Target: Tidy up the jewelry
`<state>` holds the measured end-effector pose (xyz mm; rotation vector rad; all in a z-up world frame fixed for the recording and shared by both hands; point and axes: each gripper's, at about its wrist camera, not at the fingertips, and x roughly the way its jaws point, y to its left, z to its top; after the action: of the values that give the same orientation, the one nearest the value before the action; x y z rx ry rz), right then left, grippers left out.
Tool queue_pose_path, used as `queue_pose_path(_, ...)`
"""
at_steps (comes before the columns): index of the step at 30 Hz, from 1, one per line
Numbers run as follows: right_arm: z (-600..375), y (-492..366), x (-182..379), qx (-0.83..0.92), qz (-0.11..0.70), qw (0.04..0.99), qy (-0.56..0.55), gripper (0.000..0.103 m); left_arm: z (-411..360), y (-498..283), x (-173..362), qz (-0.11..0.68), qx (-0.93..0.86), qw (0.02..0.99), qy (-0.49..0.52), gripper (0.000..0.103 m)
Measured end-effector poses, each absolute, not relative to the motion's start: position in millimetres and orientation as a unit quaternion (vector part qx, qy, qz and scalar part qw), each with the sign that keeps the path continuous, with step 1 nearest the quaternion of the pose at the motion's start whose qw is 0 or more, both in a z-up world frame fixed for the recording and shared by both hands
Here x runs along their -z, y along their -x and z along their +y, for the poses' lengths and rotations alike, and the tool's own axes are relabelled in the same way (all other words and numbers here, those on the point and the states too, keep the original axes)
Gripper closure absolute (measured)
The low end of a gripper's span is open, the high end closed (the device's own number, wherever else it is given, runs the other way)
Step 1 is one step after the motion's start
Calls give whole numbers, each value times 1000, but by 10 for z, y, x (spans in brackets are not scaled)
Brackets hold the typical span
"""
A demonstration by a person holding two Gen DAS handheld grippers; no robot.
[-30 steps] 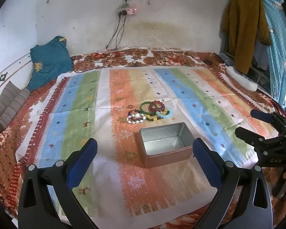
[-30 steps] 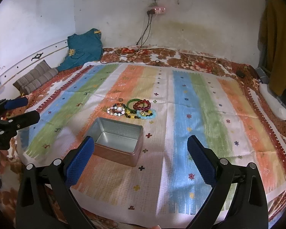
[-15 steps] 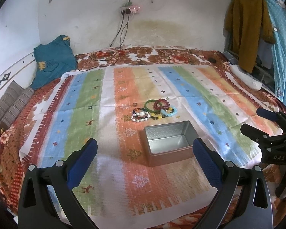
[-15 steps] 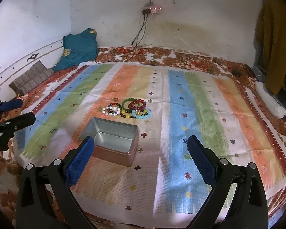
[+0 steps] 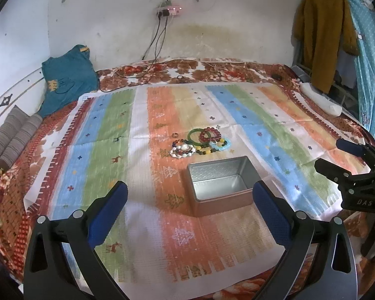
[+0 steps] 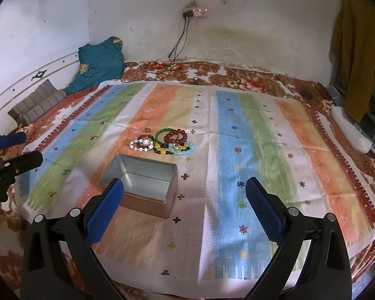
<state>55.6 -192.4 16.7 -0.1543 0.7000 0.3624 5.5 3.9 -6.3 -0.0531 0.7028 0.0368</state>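
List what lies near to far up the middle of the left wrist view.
metal tin → pile of bracelets → striped cloth's far edge → floral blanket → wall power strip

left gripper (image 5: pixel 190 195) and right gripper (image 6: pixel 185 191), fingers spread wide, empty
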Motion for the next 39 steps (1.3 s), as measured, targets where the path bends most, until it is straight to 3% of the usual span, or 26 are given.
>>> queue_pose_path(39,-1720,-1290,-55,-171,400,898,72,4,389,-863,152,407,-73,909,58,6)
